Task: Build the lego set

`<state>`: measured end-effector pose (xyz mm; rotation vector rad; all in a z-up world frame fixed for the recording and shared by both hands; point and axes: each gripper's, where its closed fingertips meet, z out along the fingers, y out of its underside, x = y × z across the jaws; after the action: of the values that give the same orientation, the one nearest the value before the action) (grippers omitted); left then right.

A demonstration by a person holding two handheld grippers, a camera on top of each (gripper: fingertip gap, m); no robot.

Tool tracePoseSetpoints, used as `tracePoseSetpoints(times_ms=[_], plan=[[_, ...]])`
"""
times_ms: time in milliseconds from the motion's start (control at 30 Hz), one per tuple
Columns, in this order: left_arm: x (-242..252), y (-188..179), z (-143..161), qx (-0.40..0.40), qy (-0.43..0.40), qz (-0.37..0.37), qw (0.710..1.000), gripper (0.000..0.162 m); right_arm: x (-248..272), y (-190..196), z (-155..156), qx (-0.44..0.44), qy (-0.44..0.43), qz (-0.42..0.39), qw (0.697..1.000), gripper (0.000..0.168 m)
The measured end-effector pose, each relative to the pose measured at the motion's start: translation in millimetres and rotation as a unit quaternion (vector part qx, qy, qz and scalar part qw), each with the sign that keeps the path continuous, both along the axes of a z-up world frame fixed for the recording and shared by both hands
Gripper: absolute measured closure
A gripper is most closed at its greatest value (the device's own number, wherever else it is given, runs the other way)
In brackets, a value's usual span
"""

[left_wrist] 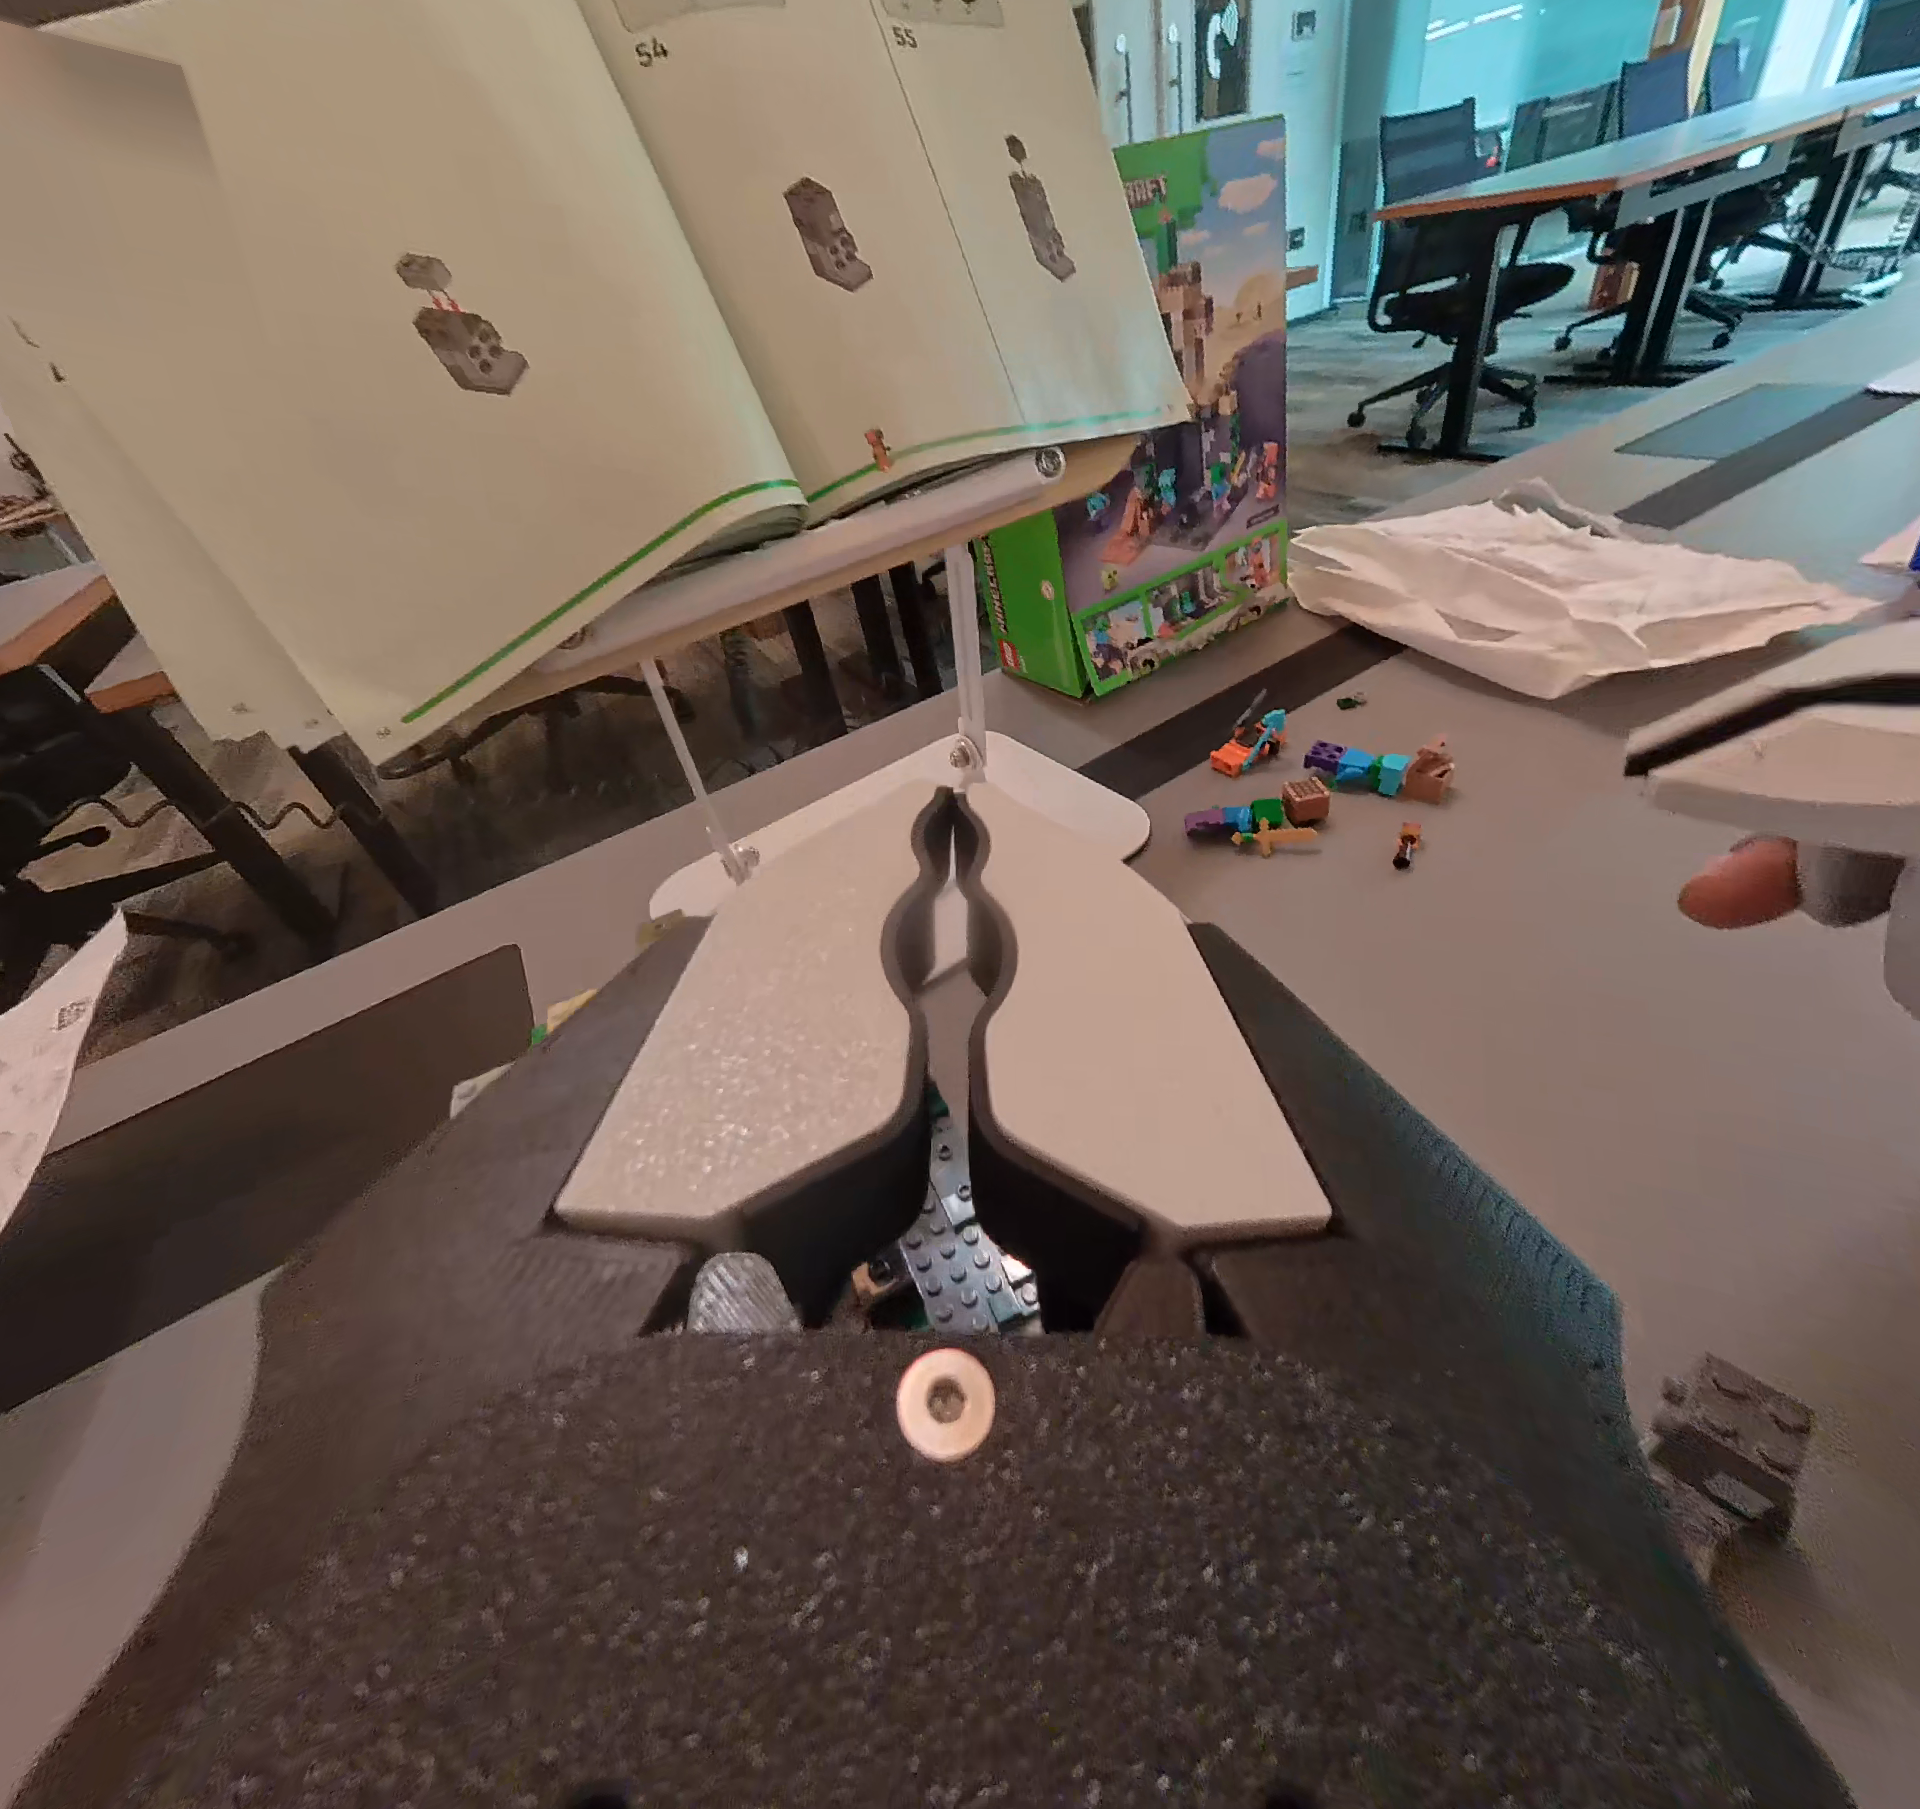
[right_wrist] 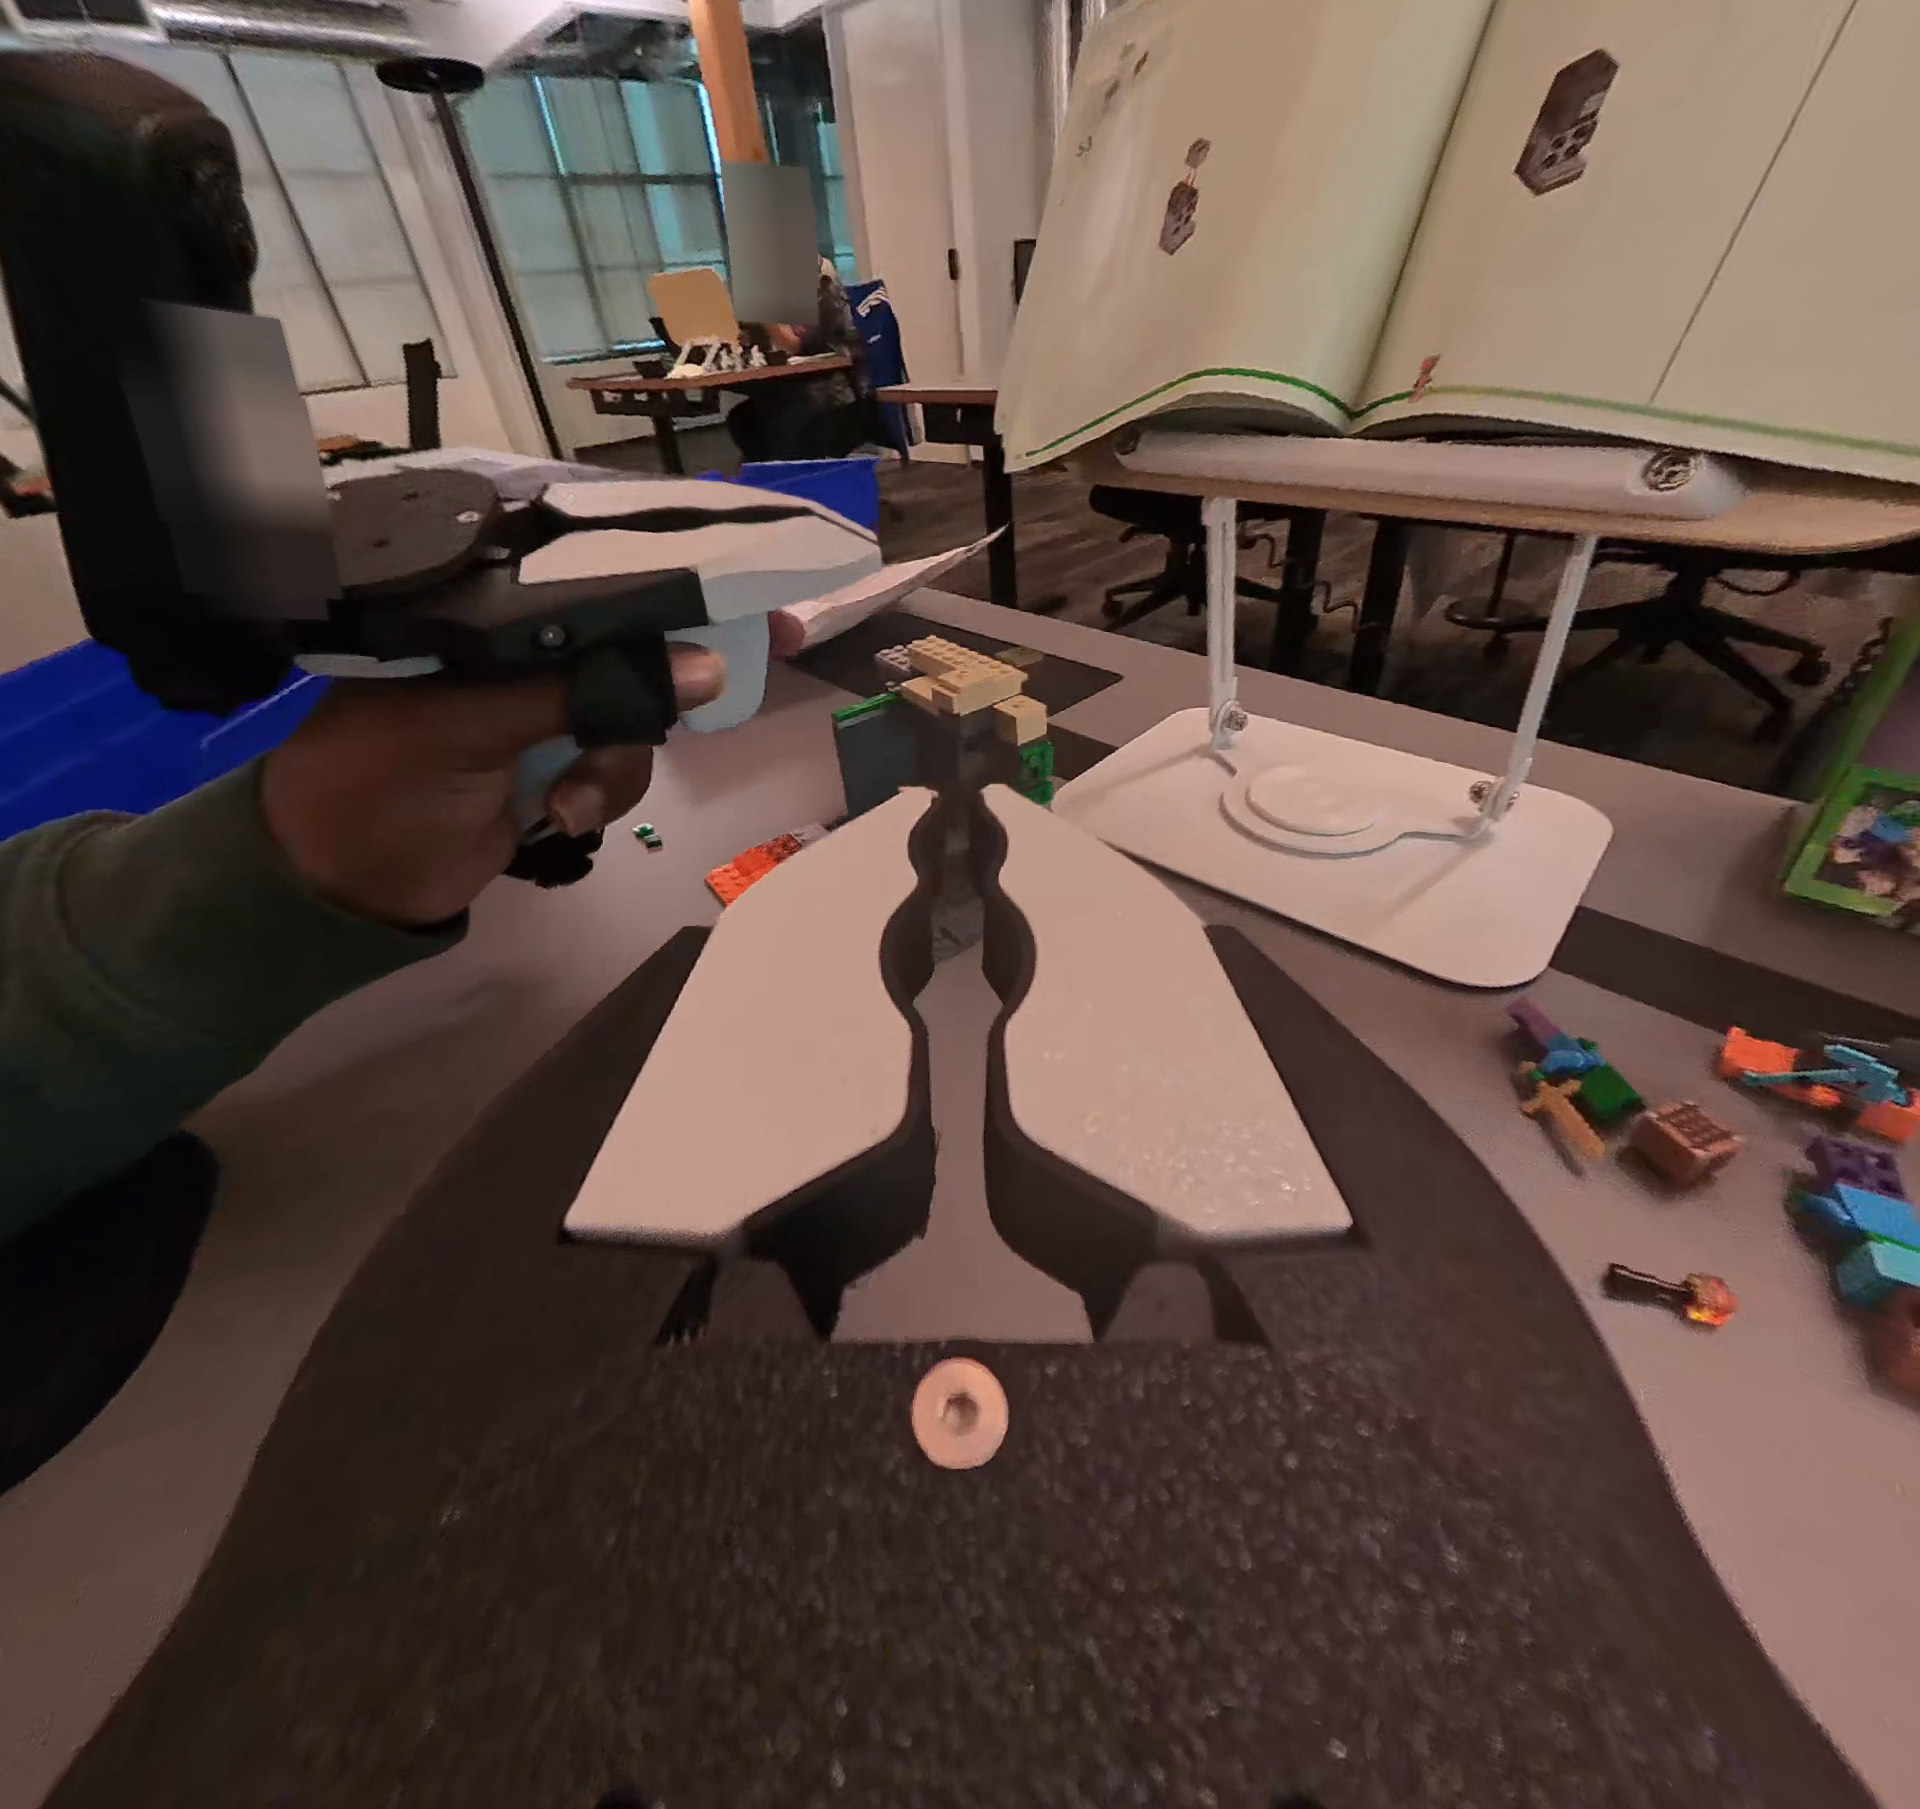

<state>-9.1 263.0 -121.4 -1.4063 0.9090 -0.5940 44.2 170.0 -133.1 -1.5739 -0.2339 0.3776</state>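
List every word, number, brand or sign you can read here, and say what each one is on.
I do not copy out writing, so this lists only what bears it.
Instruction booklet on the white stand: legible step numbers atop the open pages.
Green set box behind the stand: brand and title lettering on front and side.
Paper sheet at the left edge: print too blurred to read.
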Motion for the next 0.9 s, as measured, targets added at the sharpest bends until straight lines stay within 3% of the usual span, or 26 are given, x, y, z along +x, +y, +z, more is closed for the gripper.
tracePoseSetpoints(times_ms=[167,333,400,467,533,633,733,900], plan=[[-11.6,-5.9,-1.5,-0.004,0.071,-0.011,0.997,0.162,-0.9,-3.2,-0.5,-0.001,-0.005,0.015,1.000,0.165],[-70.4,16.0,14.3,-0.023,0.166,-0.020,0.986,0.162,-0.8,-5.1,-3.7,-0.016,-0.004,0.027,1.000,0.166],[-100.0,26.9,6.6,-0.044,0.240,-0.042,0.969,0.162,-1.5,-6.4,-5.8,-0.025,-0.001,0.035,0.999,0.166],[-132.5,40.9,-8.6,-0.038,0.326,-0.065,0.942,0.159,-1.5,-8.3,-8.8,-0.033,-0.005,0.040,0.999,0.166],[-169.4,57.0,-33.2,-0.059,0.413,-0.072,0.906,0.145,-0.3,-10.5,-12.2,-0.039,-0.006,0.042,0.998,0.166],[-206.6,59.5,-69.3,-0.088,0.501,-0.128,0.851,0.142,2.6,-11.6,-18.2,-0.049,-0.004,0.042,0.998,0.166],[-225.4,52.4,-100.8,-0.099,0.560,-0.194,0.799,0.137,5.2,-11.0,-22.3,-0.057,-0.002,0.041,0.998,0.165],[-244.4,58.5,-135.3,-0.096,0.645,-0.230,0.722,0.138,6.4,-10.0,-32.7,-0.074,-0.006,0.042,0.996,0.165]])
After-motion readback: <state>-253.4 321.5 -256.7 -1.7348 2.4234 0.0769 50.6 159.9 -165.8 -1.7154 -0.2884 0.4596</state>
